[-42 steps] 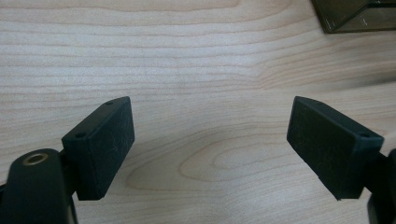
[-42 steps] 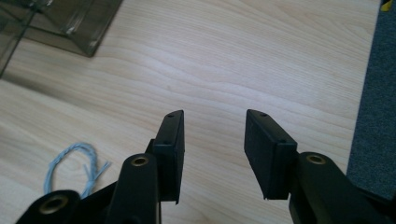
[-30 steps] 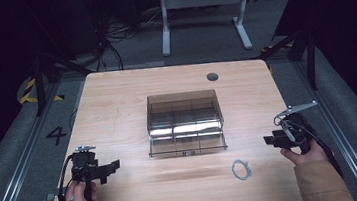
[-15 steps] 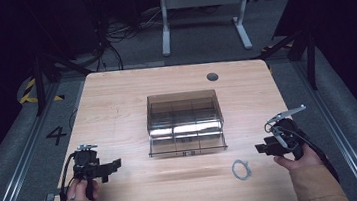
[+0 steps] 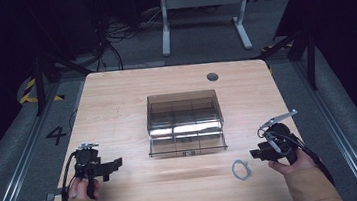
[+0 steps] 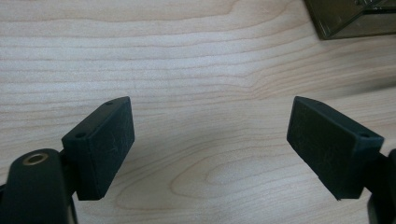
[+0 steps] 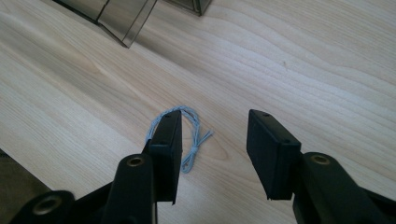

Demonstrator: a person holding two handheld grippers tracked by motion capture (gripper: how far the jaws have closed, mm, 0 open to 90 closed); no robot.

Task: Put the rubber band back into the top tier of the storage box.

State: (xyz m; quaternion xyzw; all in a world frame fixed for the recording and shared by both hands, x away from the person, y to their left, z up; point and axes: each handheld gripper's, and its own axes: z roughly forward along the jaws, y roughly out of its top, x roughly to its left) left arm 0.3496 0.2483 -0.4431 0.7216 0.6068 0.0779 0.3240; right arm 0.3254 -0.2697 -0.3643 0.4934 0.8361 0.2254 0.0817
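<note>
A small loop of pale blue string [image 5: 241, 169] lies on the wooden table [image 5: 116, 102] near the front right. My right gripper [image 5: 255, 153] hovers just right of it, held by a hand. In the right gripper view the string loop [image 7: 194, 135] lies on the wood, partly behind one jaw and partly in the gap. The right gripper [image 7: 214, 119] is open; its jaws have just been closing a little and no pad touches the string. My left gripper [image 5: 117, 163] rests at the front left, and my left gripper [image 6: 210, 105] is open over bare wood.
A smoky clear compartment box [image 5: 185, 122] stands in the table's middle, its corner also in the left gripper view [image 6: 355, 18] and the right gripper view [image 7: 116, 14]. A round cable hole [image 5: 212, 77] sits at the back. White desk legs [image 5: 203, 22] stand beyond the table.
My right gripper has shifted left, closer to the string loop. The left gripper has stayed where it was.
</note>
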